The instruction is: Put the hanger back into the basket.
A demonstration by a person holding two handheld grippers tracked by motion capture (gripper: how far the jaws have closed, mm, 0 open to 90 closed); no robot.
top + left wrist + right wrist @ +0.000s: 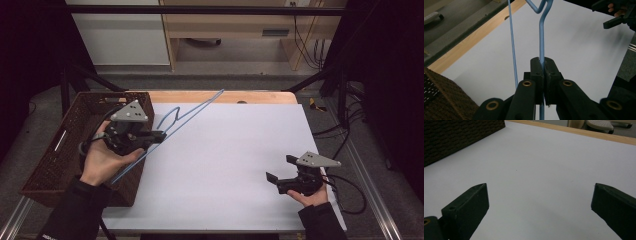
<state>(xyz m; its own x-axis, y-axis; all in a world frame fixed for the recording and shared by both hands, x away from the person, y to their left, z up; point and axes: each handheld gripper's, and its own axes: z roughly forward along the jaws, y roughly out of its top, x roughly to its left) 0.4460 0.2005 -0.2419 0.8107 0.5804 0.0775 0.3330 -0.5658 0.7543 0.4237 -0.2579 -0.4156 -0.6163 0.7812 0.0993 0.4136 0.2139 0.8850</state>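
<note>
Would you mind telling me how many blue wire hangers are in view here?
1: the blue wire hanger is clamped in the left gripper beside the brown basket. More could lie hidden inside the basket.

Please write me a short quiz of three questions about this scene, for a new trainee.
1. True or false: the left tool is shut on the thin blue wire clothes hanger.
2. What stands at the table's left edge?
3. The right tool is: A) open, holding nothing; B) shut on the hanger.

Key:
1. True.
2. A dark brown woven basket.
3. A.
</note>
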